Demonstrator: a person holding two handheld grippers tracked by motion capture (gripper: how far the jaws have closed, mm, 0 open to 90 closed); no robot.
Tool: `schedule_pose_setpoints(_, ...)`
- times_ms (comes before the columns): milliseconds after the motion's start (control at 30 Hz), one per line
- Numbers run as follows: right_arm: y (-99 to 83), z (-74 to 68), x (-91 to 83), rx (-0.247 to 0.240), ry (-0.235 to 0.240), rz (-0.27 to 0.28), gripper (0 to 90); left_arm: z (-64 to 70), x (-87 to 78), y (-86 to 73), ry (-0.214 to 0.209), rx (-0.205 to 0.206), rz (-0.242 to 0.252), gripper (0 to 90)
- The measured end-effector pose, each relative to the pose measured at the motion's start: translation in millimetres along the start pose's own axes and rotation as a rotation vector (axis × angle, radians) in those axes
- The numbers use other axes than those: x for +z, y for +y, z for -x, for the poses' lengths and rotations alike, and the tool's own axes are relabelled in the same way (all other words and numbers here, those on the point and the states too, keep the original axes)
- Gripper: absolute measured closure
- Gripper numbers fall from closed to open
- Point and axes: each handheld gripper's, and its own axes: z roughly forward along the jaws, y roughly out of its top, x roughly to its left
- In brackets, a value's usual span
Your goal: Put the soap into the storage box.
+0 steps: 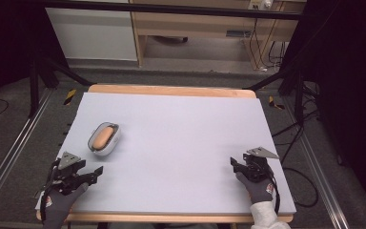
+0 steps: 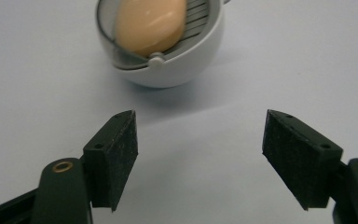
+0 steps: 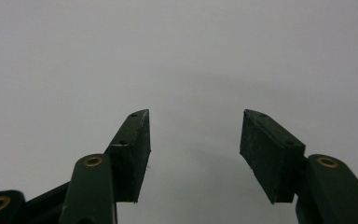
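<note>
So the egg slicer [image 1: 104,139] with its egg [image 1: 103,136] sits near the surface's left edge, just ahead of the left tongs [image 1: 96,172]. Both left and right tongs [image 1: 232,163] are spread apart, holding nothing. I'd come in low and square on the white body, not the egg.

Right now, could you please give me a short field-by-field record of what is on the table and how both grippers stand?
surface: pale table
object: white egg slicer holding a tan egg, left half of table
left gripper: open, jaws pointing at the slicer, not touching it
right gripper: open, holding nothing, over bare table near the right edge
</note>
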Motion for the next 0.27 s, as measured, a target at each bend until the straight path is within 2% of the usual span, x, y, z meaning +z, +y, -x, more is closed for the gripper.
schedule_pose_setpoints(133, -6.1, 7.9, -4.1, -0.001, -0.005, 0.001, 42.6, -6.0, -2.8, -2.2, 0.016, -0.01, 0.008, 25.5)
schedule_pose_setpoints(200, -9.5, 11.9, -6.3, -0.011, -0.021, -0.003, 42.2, -7.5, -2.6, -2.7, 0.025, -0.003, 0.003, 25.2)
schedule_pose_setpoints(267, -12.5, 15.5, -7.7, -0.004, -0.014, -0.014, 42.0, -8.5, -1.4, -3.4, 0.035, 0.002, -0.006, 25.2)
